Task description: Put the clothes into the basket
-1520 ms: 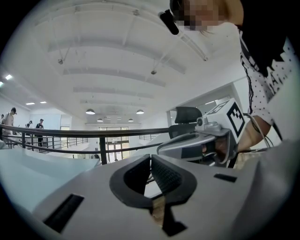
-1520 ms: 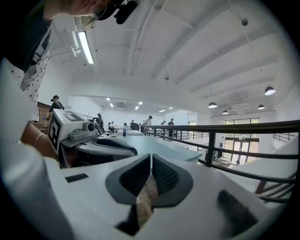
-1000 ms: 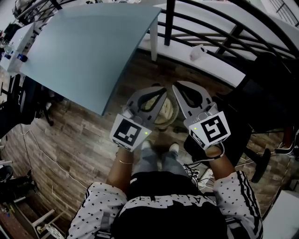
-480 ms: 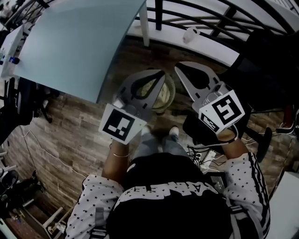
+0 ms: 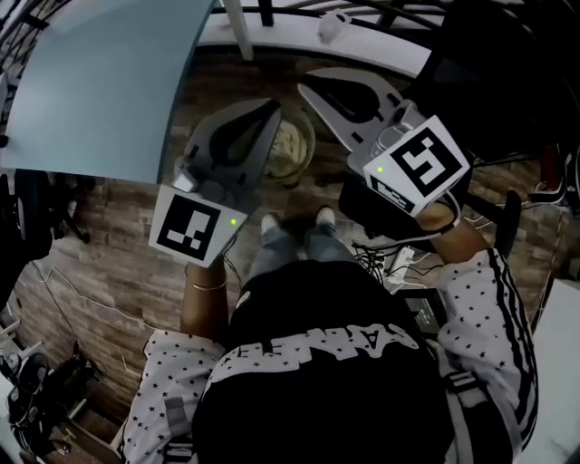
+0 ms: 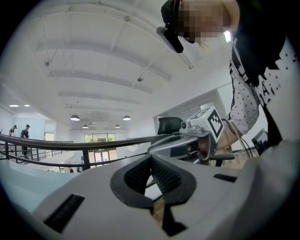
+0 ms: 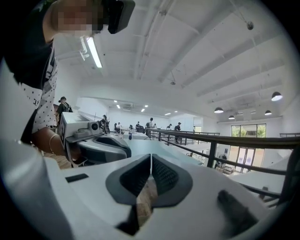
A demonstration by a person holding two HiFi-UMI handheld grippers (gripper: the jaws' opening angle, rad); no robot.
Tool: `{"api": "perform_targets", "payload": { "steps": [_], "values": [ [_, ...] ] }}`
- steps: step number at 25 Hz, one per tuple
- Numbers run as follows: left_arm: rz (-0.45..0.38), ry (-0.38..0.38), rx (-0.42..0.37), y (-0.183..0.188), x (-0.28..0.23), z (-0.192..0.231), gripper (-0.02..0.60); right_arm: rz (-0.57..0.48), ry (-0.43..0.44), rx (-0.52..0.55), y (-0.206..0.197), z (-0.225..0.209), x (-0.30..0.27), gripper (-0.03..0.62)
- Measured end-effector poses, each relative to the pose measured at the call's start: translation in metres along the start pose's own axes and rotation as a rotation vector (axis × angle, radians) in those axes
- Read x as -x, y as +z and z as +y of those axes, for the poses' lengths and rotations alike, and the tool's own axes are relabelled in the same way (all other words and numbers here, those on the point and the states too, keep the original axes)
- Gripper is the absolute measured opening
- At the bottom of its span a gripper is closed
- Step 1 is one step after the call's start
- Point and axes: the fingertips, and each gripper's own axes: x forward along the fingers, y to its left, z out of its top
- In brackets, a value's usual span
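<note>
In the head view, a round basket (image 5: 295, 148) stands on the wooden floor in front of the person's feet, with something pale inside it. My left gripper (image 5: 274, 109) is held over its left rim and my right gripper (image 5: 306, 82) is above and to the right of it. Both point level toward the railing. In the left gripper view the left gripper (image 6: 151, 160) has its ribbed pads pressed together with nothing between them. In the right gripper view the right gripper (image 7: 151, 158) is shut and empty too. No loose clothes show outside the basket.
A pale blue table (image 5: 91, 82) fills the upper left, with one white leg (image 5: 237, 27) near the basket. A black railing (image 6: 70, 145) runs along the far side. A black chair (image 5: 507, 82) stands at the right, and cables (image 5: 390, 263) lie by the person's right foot.
Both grippers have moved up in the head view and further apart, the left one drifting leftward. The basket has slid from between their bases to under the tips. Both stay shut.
</note>
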Motion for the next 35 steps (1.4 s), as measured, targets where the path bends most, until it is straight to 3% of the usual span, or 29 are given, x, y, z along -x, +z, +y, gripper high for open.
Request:
{"api": "perform_targets", "payload": {
  "steps": [9, 35],
  "values": [
    [0.002, -0.006, -0.026, 0.003, -0.001, -0.003, 0.015, 0.04, 0.059, 0.053, 0.008, 0.012, 0.002, 0.031],
    [-0.046, 0.027, -0.096, 0.034, 0.007, 0.008, 0.015, -0.016, 0.034, 0.055, 0.031, 0.014, 0.006, 0.031]
  ]
}}
